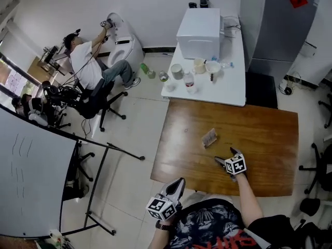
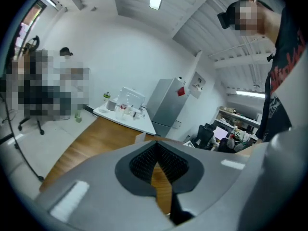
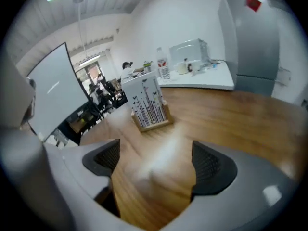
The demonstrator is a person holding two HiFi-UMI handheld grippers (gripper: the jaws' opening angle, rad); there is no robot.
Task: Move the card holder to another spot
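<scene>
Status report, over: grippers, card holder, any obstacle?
Left gripper shut, empty. Right gripper open, facing card holder, not touching. Nothing between them.

From the head view the card holder (image 1: 209,137) is too small for detail; the near edge crops the person's torso (image 1: 207,226).

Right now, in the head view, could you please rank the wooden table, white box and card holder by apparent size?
Largest: wooden table.
Then: white box, though it stands farther away.
Smallest: card holder.

White desk (image 1: 228,90) behind wooden desk (image 1: 259,139): white box (image 1: 198,32), cups (image 1: 199,65), bottle (image 1: 190,82) on it. Person (image 1: 88,66) on office chair (image 1: 101,100), far left. Whiteboard (image 1: 31,175) lower left.
</scene>
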